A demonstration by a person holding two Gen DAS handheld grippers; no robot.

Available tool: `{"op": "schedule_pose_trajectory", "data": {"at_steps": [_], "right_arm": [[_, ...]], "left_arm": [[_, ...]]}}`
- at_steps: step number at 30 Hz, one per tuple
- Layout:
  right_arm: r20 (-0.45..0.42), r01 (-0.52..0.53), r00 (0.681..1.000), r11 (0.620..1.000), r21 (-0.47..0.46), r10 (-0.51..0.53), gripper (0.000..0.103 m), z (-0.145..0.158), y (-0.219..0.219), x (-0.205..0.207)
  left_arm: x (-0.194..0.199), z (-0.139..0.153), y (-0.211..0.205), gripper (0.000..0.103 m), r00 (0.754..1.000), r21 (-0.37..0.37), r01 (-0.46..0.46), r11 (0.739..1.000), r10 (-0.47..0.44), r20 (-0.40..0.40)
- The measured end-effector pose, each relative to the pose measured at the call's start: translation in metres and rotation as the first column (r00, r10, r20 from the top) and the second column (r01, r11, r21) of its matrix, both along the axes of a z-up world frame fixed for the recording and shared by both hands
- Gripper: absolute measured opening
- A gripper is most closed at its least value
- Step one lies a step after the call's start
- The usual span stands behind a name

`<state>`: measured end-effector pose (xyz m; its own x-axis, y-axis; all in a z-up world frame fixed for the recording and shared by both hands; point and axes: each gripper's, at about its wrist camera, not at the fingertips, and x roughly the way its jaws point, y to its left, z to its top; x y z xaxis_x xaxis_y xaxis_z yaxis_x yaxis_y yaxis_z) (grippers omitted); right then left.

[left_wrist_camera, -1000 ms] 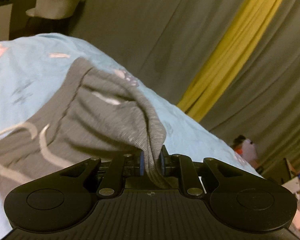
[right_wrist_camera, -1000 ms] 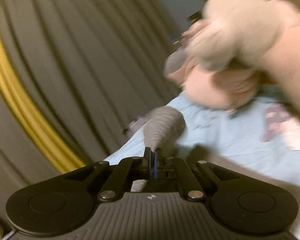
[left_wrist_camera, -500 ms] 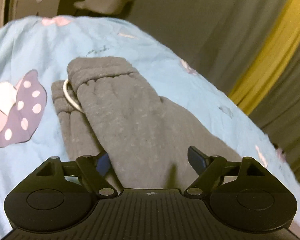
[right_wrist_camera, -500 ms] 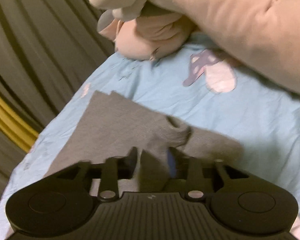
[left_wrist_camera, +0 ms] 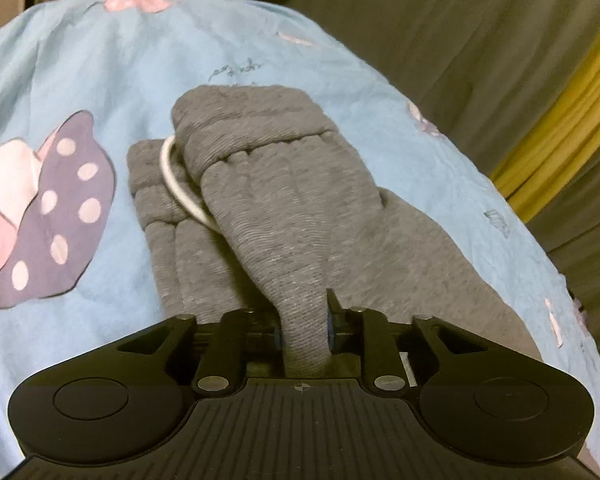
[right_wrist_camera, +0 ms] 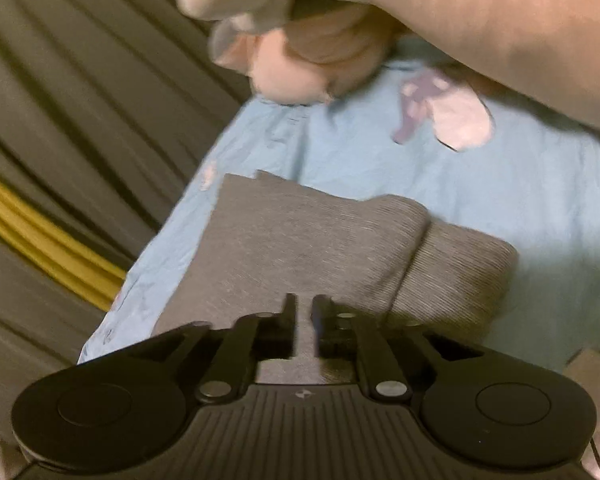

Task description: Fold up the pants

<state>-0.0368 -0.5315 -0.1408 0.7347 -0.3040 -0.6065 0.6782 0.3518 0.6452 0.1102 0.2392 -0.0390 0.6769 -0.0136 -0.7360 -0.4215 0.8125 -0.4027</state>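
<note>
- Grey knit pants (left_wrist_camera: 284, 208) lie folded on a light blue sheet (left_wrist_camera: 100, 72), and run away from both grippers, long axis straight ahead in each wrist view.
- In the left view the waistband end, with its white drawstring (left_wrist_camera: 172, 184), is the far end; a raised ridge of cloth leads from it back to the tool.
- The left gripper (left_wrist_camera: 303, 330) has that ridge between its fingers; the jaws are closing, and the blue pads sit against the cloth on both sides, so I judge it a pinch on the near edge.
- In the right view the pants (right_wrist_camera: 300, 248) show a flat layer with a rolled fold at the right side, the near edge passing under the tool.
- The right gripper (right_wrist_camera: 303, 330) stands narrowly parted and closing; grey cloth shows in the gap, but blur hides whether the fingers press it or hover over it.
- Both tools are at the near edge, so the coming fold would likely carry that edge forward toward the waistband.
- A pale plush toy (right_wrist_camera: 300, 64) lies beyond the pants, clear of them.
</note>
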Motion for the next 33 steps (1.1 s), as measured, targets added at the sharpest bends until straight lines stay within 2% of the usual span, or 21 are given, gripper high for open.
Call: {"op": "schedule_pose_trajectory", "data": {"at_steps": [4, 8, 11, 14, 20, 22, 24, 25, 26, 28, 29, 31, 33], "right_arm": [[0.032, 0.042, 0.998, 0.996, 0.08, -0.045, 0.034, -0.003, -0.009, -0.014], [0.031, 0.041, 0.998, 0.988, 0.148, -0.046, 0.036, -0.006, -0.016, -0.017], [-0.011, 0.082, 0.997, 0.99, 0.117, -0.081, 0.039, 0.0, -0.014, -0.023], [-0.059, 0.092, 0.995, 0.99, 0.104, -0.086, 0.039, -0.002, -0.015, -0.027], [-0.052, 0.117, 0.992, 0.987, 0.113, -0.112, 0.039, -0.009, -0.025, -0.024], [-0.039, 0.112, 0.993, 0.988, 0.103, -0.109, 0.036, -0.011, -0.03, -0.016], [-0.037, 0.078, 0.997, 0.992, 0.098, -0.075, 0.005, -0.011, -0.033, -0.005], [-0.057, 0.064, 0.997, 0.992, 0.104, -0.058, 0.005, -0.011, -0.035, 0.001], [-0.075, 0.064, 0.996, 0.993, 0.099, -0.057, 0.004, -0.008, -0.035, 0.004], [-0.068, 0.043, 0.997, 0.997, 0.06, -0.039, 0.004, 0.009, -0.035, 0.006], [-0.037, 0.036, 0.999, 0.999, 0.04, -0.034, 0.004, 0.019, -0.035, 0.003], [0.083, 0.032, 0.996, 0.999, 0.001, -0.032, 0.004, 0.047, -0.033, -0.011], [0.101, 0.018, 0.995, 0.996, -0.087, -0.01, 0.004, 0.065, -0.024, -0.022]], "left_arm": [[-0.008, 0.002, 0.005, 0.034, 1.0, -0.015, -0.017, 1.0, 0.017, 0.011], [-0.01, 0.0, 0.009, 0.036, 1.0, -0.029, -0.012, 0.999, 0.013, 0.012], [-0.013, 0.0, 0.011, 0.039, 1.0, -0.053, -0.023, 0.998, 0.024, 0.017], [-0.013, 0.001, 0.01, 0.042, 1.0, -0.035, -0.01, 0.999, 0.011, 0.021], [-0.009, 0.001, 0.008, 0.043, 1.0, -0.017, 0.011, 1.0, -0.011, 0.009], [-0.005, -0.001, 0.006, 0.044, 1.0, -0.013, 0.015, 1.0, -0.015, -0.004], [0.0, 0.0, 0.001, 0.037, 0.999, 0.029, 0.042, 0.999, -0.041, -0.023], [0.004, 0.003, -0.003, 0.021, 0.997, 0.07, 0.07, 0.995, -0.068, -0.036], [0.006, 0.007, -0.006, 0.016, 0.996, 0.097, 0.085, 0.992, -0.081, -0.04], [0.008, 0.019, -0.007, 0.012, 0.995, 0.113, 0.096, 0.989, -0.094, -0.025], [0.007, 0.028, -0.003, 0.011, 0.996, 0.09, 0.084, 0.992, -0.085, 0.008], [-0.002, 0.045, 0.009, 0.011, 0.991, 0.022, 0.067, 0.998, -0.069, 0.114], [-0.012, 0.054, 0.017, 0.011, 0.979, 0.014, 0.072, 0.997, -0.073, 0.189]]}}
